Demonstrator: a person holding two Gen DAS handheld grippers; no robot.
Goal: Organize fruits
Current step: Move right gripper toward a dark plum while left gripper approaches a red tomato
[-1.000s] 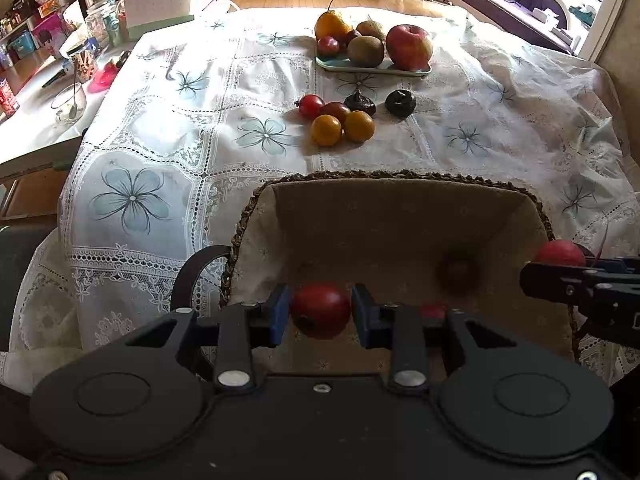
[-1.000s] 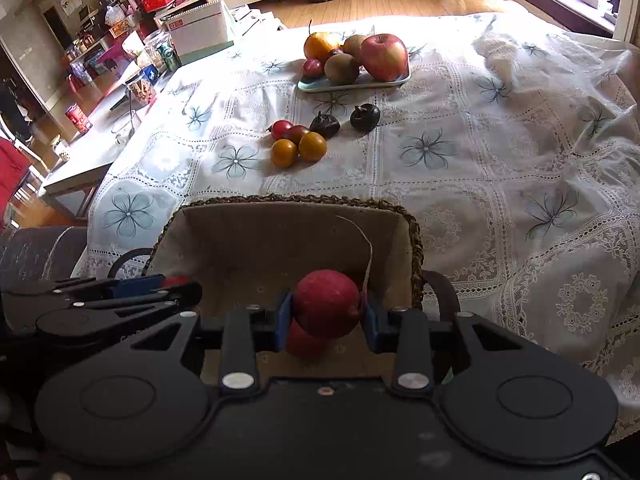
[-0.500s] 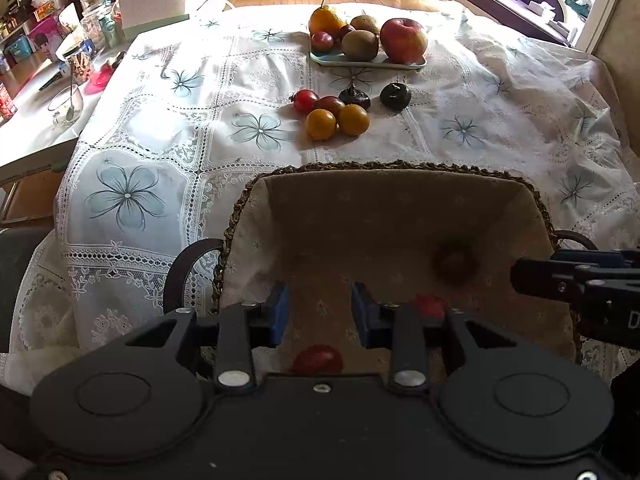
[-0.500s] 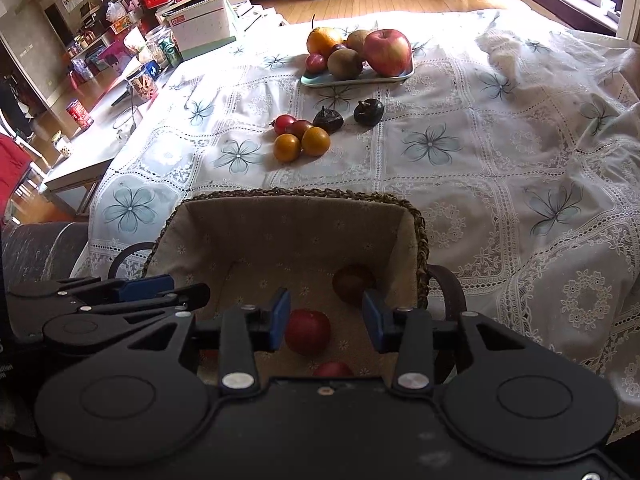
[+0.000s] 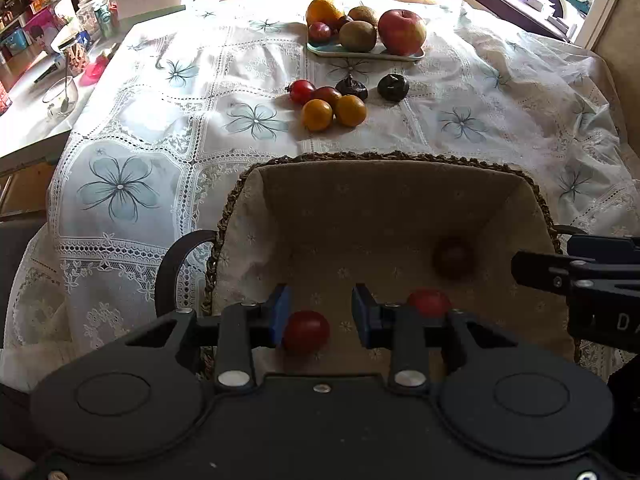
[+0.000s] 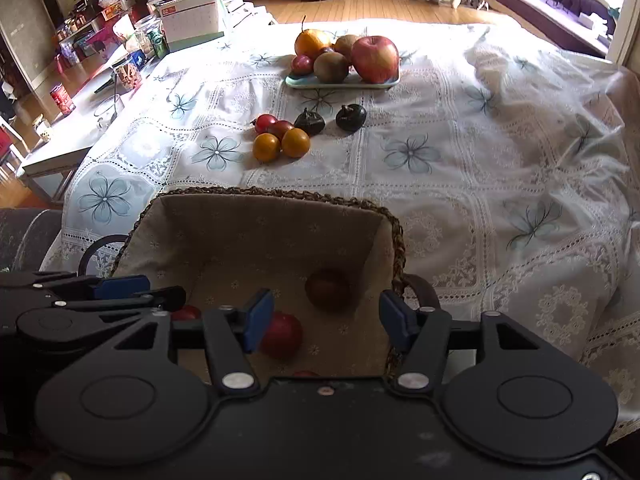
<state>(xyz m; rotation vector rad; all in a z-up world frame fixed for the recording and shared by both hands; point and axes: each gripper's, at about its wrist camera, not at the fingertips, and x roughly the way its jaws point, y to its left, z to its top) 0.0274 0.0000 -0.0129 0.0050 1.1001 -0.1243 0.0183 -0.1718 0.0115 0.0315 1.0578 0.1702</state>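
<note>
Below left claw [image 5: 321, 315], red fruit [image 5: 306, 331] on basket [image 5: 384, 200] floor; both claws spread, empty

Both wrist cameras sit just behind their jaws, close above the near end of the lined basket [image 5: 384, 184], looking forward and down across the surface. The left view is centred on the basket; the right view stands further right. Both share the basket's inside, the loose fruit beyond and the fruit tray [image 6: 342, 83].
</note>
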